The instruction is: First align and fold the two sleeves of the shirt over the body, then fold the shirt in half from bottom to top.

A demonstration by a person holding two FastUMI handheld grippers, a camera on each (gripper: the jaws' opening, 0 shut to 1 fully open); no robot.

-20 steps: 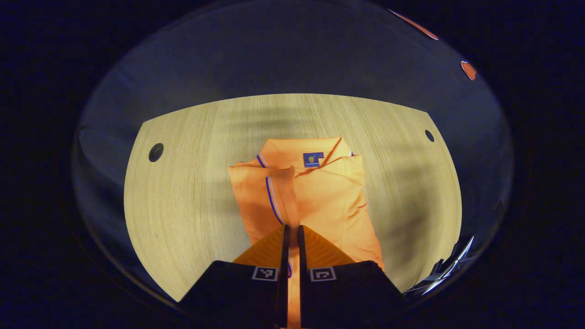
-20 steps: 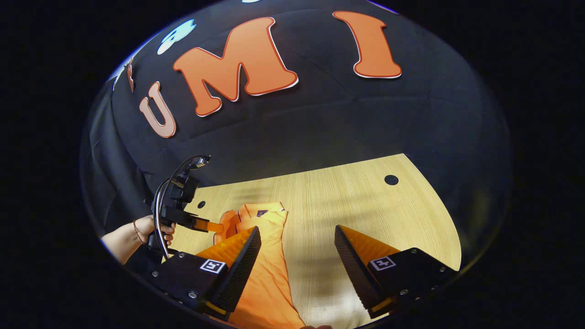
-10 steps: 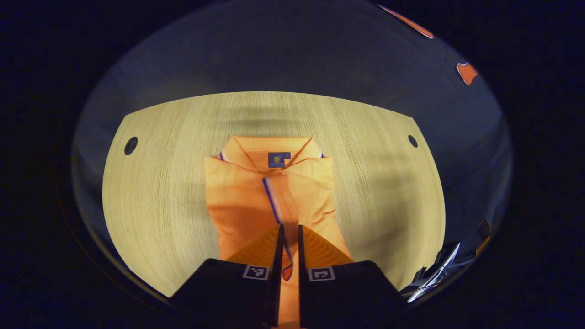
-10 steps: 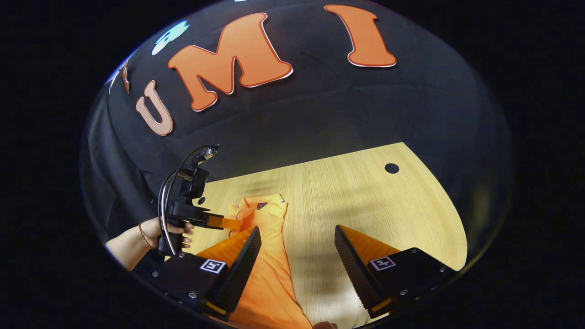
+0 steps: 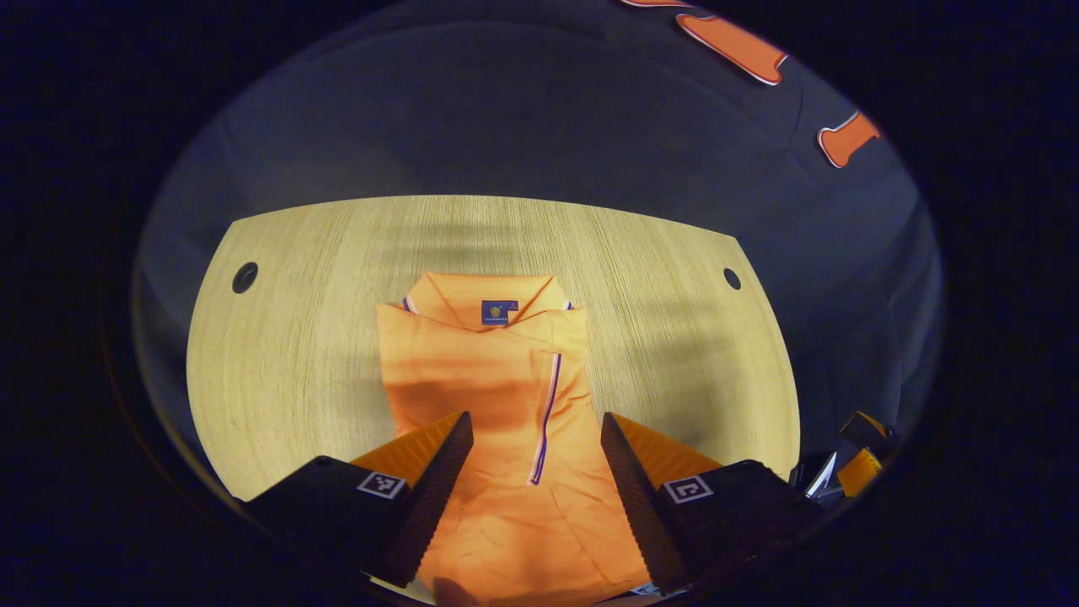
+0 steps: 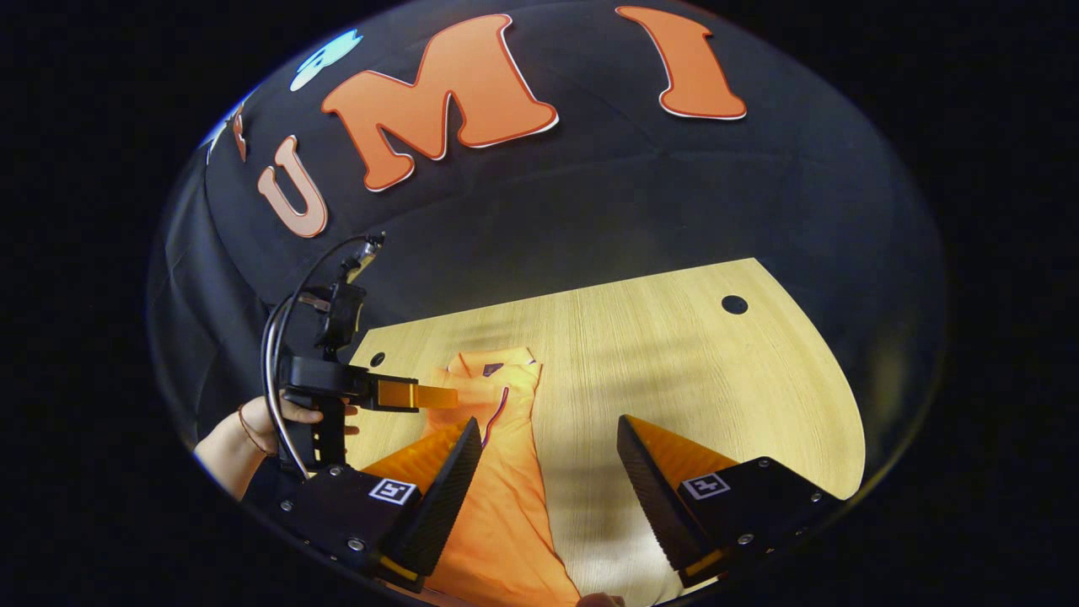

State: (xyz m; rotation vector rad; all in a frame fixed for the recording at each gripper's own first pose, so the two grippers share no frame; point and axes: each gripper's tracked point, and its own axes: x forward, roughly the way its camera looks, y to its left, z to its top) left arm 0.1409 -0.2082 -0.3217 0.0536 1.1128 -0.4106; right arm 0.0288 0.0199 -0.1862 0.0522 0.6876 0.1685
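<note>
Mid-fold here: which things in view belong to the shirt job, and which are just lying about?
Belongs to the job:
- orange shirt, flat on the table, sleeves folded over the body
- left tongs, open above the shirt
- right tongs, open over the shirt's edge

Just there:
- wooden table
- two round holes in the table

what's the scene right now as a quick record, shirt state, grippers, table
shirt: orange polo, lying flat on the table, collar at the far end, sleeves folded over the body
sleeve trim: striped edge running down the middle of the body
left gripper: open, over the shirt's lower part, holding nothing
right gripper: open, holding nothing, over the shirt's edge and bare table
table: light wood
bottom-to-top fold: not yet done
</note>
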